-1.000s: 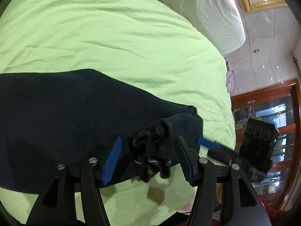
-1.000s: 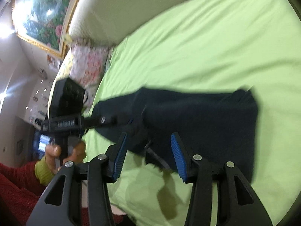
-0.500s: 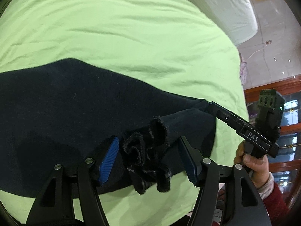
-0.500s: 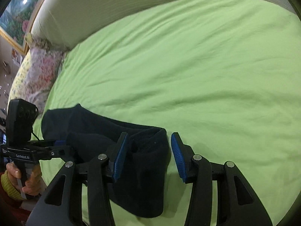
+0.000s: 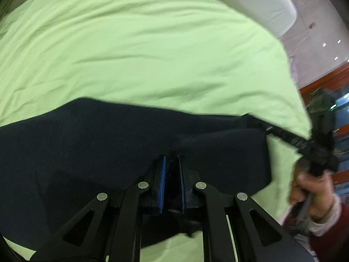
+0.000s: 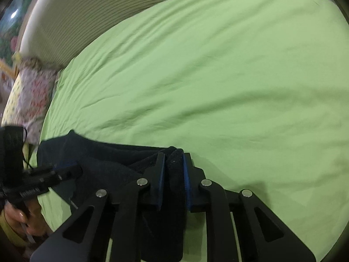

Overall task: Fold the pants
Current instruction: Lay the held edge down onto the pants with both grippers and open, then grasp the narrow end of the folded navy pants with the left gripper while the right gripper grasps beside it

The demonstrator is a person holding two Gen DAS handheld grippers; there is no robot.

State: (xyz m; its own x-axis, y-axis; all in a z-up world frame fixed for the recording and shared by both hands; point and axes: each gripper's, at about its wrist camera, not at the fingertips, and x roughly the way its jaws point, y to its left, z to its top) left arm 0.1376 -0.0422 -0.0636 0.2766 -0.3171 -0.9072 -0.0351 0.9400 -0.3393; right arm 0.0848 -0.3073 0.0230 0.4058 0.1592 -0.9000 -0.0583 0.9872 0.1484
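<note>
Left wrist | pants (image 5: pixel 87 144) pinched in left hand-held gripper (image 5: pixel 172 170)

I see a wrinkled lime-green bedsheet (image 6: pixel 218 76) covering the bed. Along its far edge runs a pale ribbed headboard (image 6: pixel 91 6). At the far left corner a floral pillow (image 6: pixel 30 93) lies, beside a gold-framed painting (image 6: pixel 6 43).
</note>
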